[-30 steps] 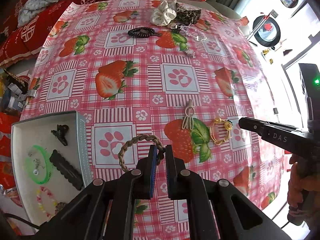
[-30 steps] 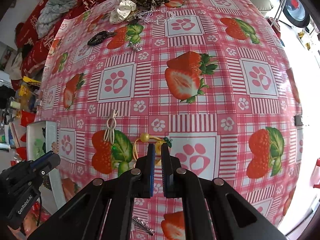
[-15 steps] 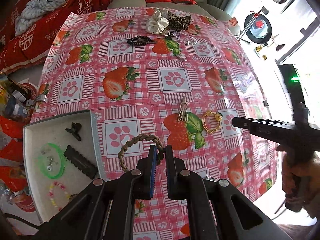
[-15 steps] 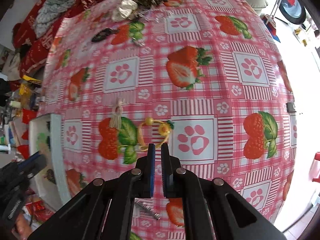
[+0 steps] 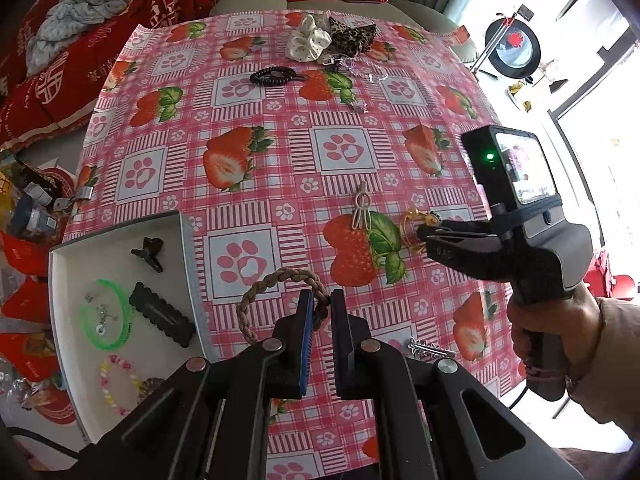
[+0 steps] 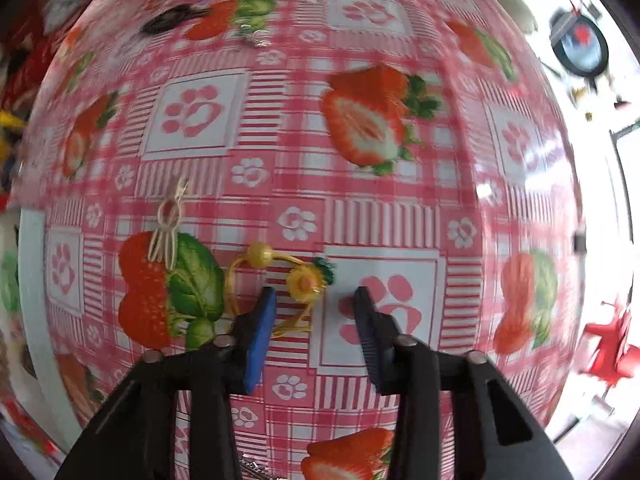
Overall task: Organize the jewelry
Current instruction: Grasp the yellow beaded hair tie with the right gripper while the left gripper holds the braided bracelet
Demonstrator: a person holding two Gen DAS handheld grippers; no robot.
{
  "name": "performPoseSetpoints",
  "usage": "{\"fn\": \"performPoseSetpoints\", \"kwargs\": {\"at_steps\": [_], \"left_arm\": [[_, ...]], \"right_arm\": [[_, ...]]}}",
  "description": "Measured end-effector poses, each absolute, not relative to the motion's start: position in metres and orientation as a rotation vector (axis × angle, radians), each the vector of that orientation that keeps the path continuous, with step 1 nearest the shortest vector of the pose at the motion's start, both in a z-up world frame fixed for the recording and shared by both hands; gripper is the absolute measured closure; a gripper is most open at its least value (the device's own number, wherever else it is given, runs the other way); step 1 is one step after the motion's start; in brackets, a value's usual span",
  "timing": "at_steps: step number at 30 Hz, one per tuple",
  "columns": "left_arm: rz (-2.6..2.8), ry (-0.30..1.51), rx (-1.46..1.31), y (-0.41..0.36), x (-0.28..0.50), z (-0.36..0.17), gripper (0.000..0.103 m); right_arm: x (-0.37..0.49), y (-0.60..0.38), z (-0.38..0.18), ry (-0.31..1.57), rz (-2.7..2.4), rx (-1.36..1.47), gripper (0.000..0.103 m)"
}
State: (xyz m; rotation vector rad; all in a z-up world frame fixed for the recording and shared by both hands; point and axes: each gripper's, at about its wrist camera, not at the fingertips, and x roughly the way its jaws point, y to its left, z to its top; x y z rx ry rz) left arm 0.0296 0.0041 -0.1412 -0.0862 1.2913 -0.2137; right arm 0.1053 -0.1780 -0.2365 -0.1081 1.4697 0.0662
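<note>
Now right gripper (image 6: 314, 300) is lower than a second ago, jaws opening around the yellow bracelet (image 6: 276, 284), frame centre. Left gripper (image 5: 320, 306) pinches braided bracelet (image 5: 276, 292). Writing unreadable.

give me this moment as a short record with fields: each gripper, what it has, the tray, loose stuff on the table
left gripper: shut on the braided bracelet, beside the tray
right gripper: jaws opening, down over the yellow bracelet, pads not pressing it
tray: white, holds green ring, black hair clips, pastel bead bracelet
loose on tablecloth: cream knotted tie, black coil tie, two scrunchies
</note>
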Motion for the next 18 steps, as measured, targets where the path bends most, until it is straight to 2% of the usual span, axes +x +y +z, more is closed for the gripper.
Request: {"fn": "performPoseSetpoints", "kwargs": {"at_steps": [3,18], "left_arm": [[-0.221,1.286,-0.076,0.001,0.029,-0.137,0.088],[-0.222,1.252,-0.093,0.016,0.018,-0.118,0.088]], "right_arm": [[0.104,-0.17,-0.235,1.479,0.083,-0.144,0.1],[0.087,-0.18,-0.161,1.408,0.128,-0.01,0.101]]}}
